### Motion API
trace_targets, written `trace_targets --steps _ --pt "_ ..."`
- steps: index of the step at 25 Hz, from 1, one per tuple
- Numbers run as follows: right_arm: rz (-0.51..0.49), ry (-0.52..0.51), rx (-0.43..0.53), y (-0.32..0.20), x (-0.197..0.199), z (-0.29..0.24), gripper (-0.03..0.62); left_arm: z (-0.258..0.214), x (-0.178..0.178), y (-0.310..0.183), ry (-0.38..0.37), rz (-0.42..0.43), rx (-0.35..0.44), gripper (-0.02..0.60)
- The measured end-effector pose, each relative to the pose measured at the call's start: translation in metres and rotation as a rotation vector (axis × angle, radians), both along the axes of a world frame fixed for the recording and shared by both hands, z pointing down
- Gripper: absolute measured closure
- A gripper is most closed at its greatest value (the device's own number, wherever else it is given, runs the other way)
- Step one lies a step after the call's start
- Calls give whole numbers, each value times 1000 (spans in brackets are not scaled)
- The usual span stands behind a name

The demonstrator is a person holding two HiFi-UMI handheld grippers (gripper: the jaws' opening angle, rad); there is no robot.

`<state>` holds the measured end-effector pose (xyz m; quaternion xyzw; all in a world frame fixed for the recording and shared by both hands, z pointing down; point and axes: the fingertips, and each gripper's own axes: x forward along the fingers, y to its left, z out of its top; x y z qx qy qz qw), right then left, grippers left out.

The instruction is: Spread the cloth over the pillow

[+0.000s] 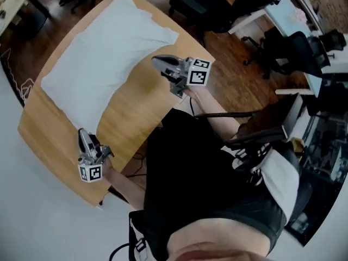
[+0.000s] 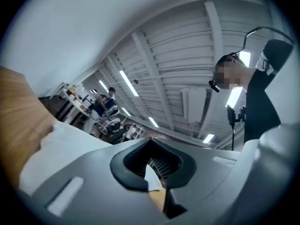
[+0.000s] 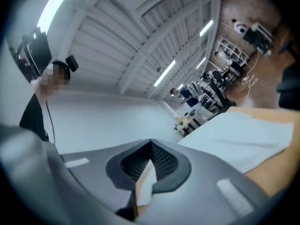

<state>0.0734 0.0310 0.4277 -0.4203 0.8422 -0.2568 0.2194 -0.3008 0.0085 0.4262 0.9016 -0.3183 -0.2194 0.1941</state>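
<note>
The white cloth (image 1: 103, 58) is lying spread out on the far part of the curved wooden surface (image 1: 136, 105), with one long edge facing the person. It is looking slightly puffed, but whether a pillow is lying under it I cannot tell.

The left gripper (image 1: 82, 134) is sitting at the cloth's near left corner, close to the surface's edge. In the left gripper view its jaws are closing together on a small white sliver of the cloth, with bare wood showing just below it. The right gripper (image 1: 156, 62) is reaching to the same long edge, near the cloth's right corner. Its jaws are likewise pressing together on a thin white fold, and the rest of the cloth is stretching away over the wood to the right in its view.

Between the two grippers the surface is showing bare. The person, in dark clothing (image 1: 206, 167), is standing at the near side. Black office chairs (image 1: 201, 4) are standing on the wooden floor (image 1: 239, 75) beyond the surface.
</note>
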Motion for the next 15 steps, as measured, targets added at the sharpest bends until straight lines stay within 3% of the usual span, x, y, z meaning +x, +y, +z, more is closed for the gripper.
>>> trace_targets --steps 2,7,12,15 --pt "-72 -88 22 14 -29 -18 591 -15 50 29 11 83 37 578" --pt "-210 -58 46 58 -58 -41 591 -63 145 112 -40 191 113 578" --pt "-312 -45 98 64 -73 -57 591 -80 175 137 -176 183 159 578" --pt "-379 8 111 78 -78 -58 591 -82 184 142 -202 138 149 578"
